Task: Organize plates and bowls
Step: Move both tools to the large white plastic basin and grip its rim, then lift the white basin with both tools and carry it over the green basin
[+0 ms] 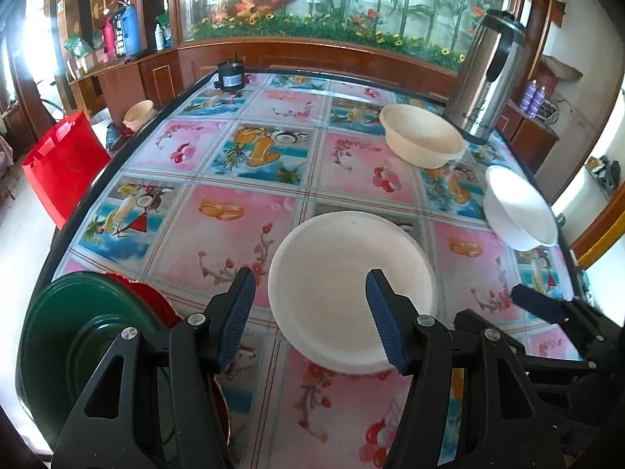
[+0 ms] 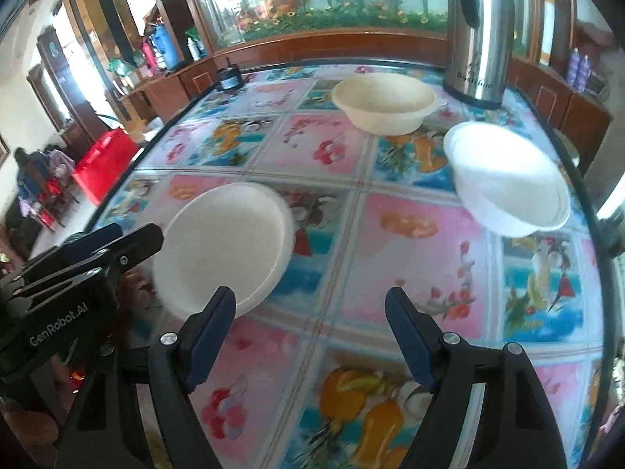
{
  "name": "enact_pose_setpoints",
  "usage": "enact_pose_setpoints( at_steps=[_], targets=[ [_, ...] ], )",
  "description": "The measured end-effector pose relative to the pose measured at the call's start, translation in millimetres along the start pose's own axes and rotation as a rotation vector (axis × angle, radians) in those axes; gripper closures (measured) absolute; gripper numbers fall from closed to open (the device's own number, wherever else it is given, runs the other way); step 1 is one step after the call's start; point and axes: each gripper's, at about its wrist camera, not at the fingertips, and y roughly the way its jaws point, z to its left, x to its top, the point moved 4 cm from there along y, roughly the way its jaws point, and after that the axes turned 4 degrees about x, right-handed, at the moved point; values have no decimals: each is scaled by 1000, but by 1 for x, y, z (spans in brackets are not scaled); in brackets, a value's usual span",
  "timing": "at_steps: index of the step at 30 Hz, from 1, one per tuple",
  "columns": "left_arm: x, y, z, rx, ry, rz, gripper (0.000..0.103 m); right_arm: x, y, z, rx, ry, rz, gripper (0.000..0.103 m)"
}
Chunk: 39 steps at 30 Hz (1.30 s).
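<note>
Nearest the left wrist camera, the left gripper [image 1: 310,305] gapes wide over the near white bowl [image 1: 351,289], one finger outside its rim at nine o'clock, one above its hollow, gripping nothing. If it closes askew, the light bowl could tip or skid toward the green plate [image 1: 74,336] at eight o'clock. The right gripper [image 2: 310,328] spreads wide and empty; the second white bowl [image 2: 508,179] sits at one o'clock, the cream bowl [image 2: 384,103] at twelve.
</note>
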Motion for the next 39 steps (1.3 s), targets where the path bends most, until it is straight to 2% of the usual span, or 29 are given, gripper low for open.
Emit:
enact_pose_setpoints(
  at_steps=[5, 10, 18, 21, 27, 31, 32, 35, 37, 39],
  targets=[
    [5, 14, 0, 45, -11, 16, 44, 9, 10, 2, -70, -42, 9, 24],
    [8, 27, 3, 76, -25, 51, 44, 17, 21, 2, -62, -57, 22, 24],
    [8, 43, 9, 81, -54, 90, 44, 23, 35, 2, -53, -87, 63, 24],
    [8, 46, 8, 82, -54, 98, 44, 24, 40, 3, -60, -101, 77, 37],
    [8, 55, 6, 101, -42, 114, 44, 23, 51, 5, -53, -130, 108, 42],
    [6, 62, 5, 98, -33, 130, 44, 22, 55, 6, -44, -149, 123, 56],
    [6, 63, 4, 86, -31, 128, 44, 22, 55, 6, -43, -155, 123, 62],
    [4, 67, 1, 49, -26, 139, 44, 20, 54, 7, -28, -169, 131, 70],
    [2, 69, -4, 31, -11, 150, 54, 20, 53, 6, -13, -162, 133, 72],
    [-1, 72, -9, 15, 3, 163, 69, 19, 51, 5, -1, -155, 132, 73]
  ],
)
